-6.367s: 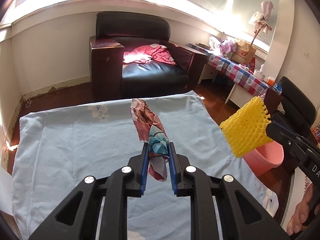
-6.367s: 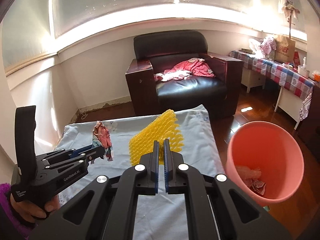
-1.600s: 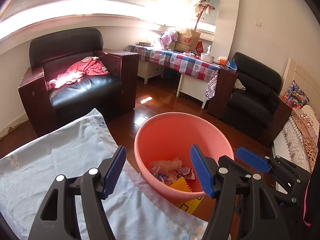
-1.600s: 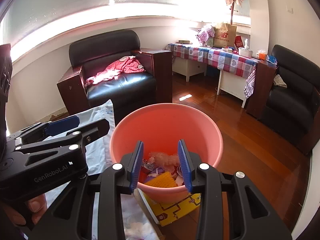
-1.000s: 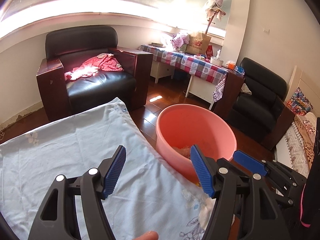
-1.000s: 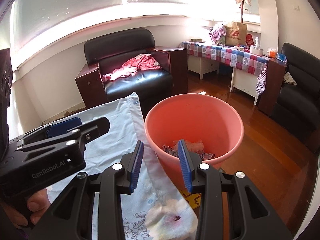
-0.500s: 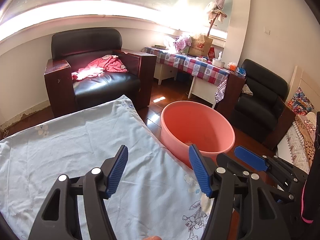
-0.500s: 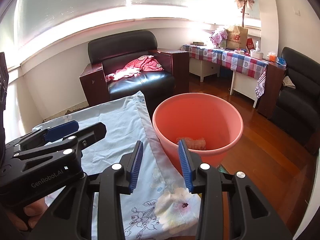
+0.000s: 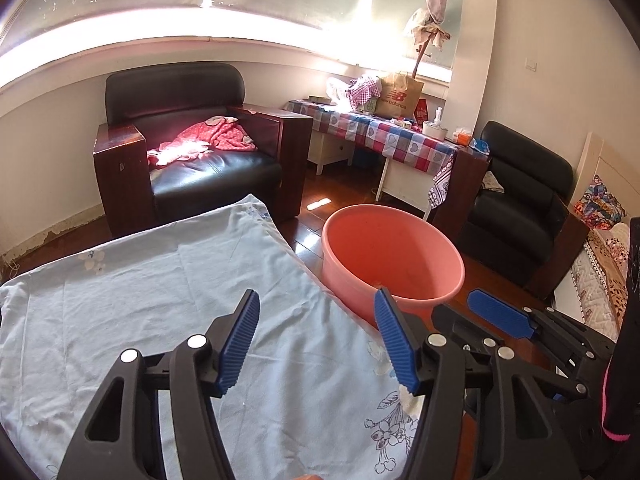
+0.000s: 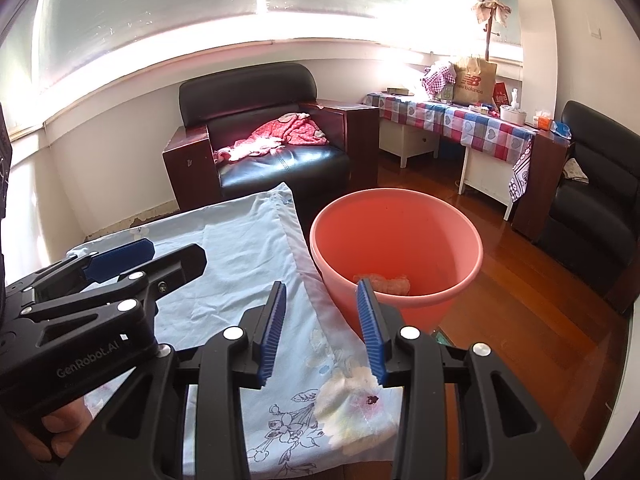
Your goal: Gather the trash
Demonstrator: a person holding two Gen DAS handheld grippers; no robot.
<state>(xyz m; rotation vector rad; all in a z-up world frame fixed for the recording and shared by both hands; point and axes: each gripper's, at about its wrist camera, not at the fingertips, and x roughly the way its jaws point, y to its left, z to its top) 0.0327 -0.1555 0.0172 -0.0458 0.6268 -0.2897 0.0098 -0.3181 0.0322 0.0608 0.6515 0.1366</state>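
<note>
Both tools are empty. The left gripper [image 9: 316, 340] has its blue-padded jaws spread wide with nothing between them, and they have just been narrowing a little from their widest. The right gripper [image 10: 322, 322] holds its jaws partly apart, also gripping nothing. Each hovers above the near part of a table covered by a pale blue floral cloth [image 9: 160, 280], the left tool over the cloth, the right tool over its right-hand edge. Just beyond that edge, on the wooden floor [image 10: 520, 300], stands a pink bucket [image 10: 460, 220], its rim near the right tool's fingertips. Inside it a pale crumpled scrap of trash [image 10: 384, 282] lies against the bottom; the rest of the contents are hidden by the bucket wall. No loose trash shows on the visible cloth, so the collecting looks finished or close to it. The sensible step now is to draw both tools back clear of the bucket rim, then sweep the view across the whole cloth, corners included, before calling it done. A black armchair [image 9: 180, 152] with a red garment [image 9: 208, 138] sits behind the table.
</note>
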